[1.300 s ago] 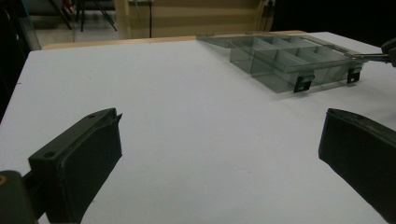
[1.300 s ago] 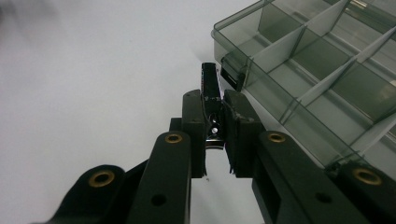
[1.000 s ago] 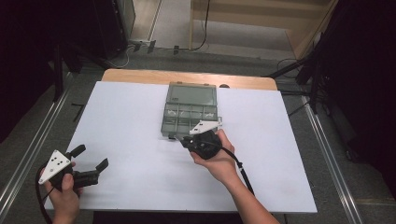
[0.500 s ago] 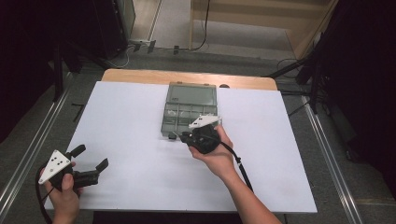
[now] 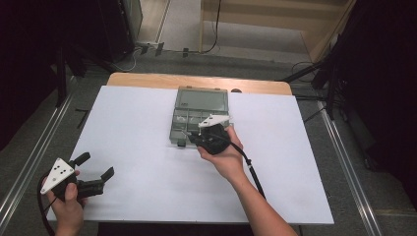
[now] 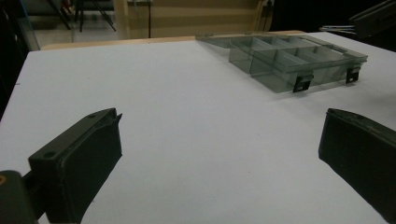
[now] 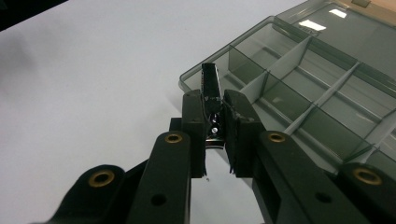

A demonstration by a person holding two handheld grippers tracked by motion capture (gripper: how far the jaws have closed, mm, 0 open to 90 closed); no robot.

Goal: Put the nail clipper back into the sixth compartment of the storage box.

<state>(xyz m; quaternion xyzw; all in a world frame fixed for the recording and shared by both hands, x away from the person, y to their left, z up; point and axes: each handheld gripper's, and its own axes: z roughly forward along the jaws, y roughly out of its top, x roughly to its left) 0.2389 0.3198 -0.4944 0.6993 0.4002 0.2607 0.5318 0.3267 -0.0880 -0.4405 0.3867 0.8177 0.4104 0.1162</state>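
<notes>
A: Two grippers on my screens. The left gripper sits at the lower left of the high view, jaws spread wide with nothing between them. The right gripper is at the centre of the frame, pressed onto a small dark clip, which stands up between the jaws.

B: Any writing you can read?

A: None I can make out; the box has no label I can see.

B: Where is that box?

A: Upper centre of the high view, a smoky clear plastic box with divided compartments, its lid lying open toward the far edge. In the right gripper view the clip is held just above the box's near corner compartment.

B: Surface and room?

A: A white sheet covers a wooden table, whose bare edge shows at the top. Grey floor, metal rails down both sides, dark surroundings, cables at the upper left.

B: Changed since a second ago?

A: My right hand has edged up toward the box; the left has stayed put.
</notes>
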